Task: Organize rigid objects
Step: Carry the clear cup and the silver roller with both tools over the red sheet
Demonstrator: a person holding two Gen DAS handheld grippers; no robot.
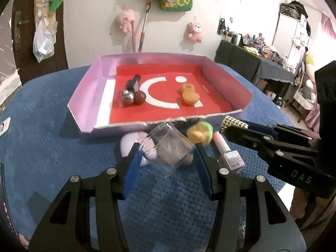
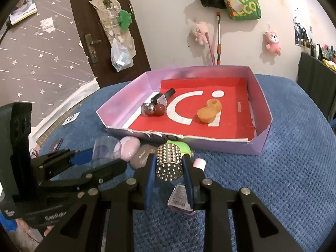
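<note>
Both grippers are carrying something, and the job looks to be at the "lift it and take it to the box" step. The left gripper (image 1: 168,157) squeezes a clear plastic cup (image 1: 168,149) that lies tipped on its side between the blue pads. The right gripper (image 2: 170,168) is clamped tight on a shiny studded metal cylinder (image 2: 169,162). Both things hang just in front of the pink box (image 1: 88,105) with the red floor, above the blue cloth (image 1: 52,157).

Next, I think each gripper has to go up over the near wall of the box, then let go softly so nothing rolls out.

In the box I count four things: one black bottle (image 1: 132,83), one silver and dark red bottle (image 1: 131,98), and two orange round pieces (image 1: 189,95).

On the cloth I count four more: one pink nail polish bottle (image 1: 227,154), one yellow and green toy (image 1: 199,134), one pale pink case (image 1: 134,141) and one grey-brown case (image 2: 142,157).
</note>
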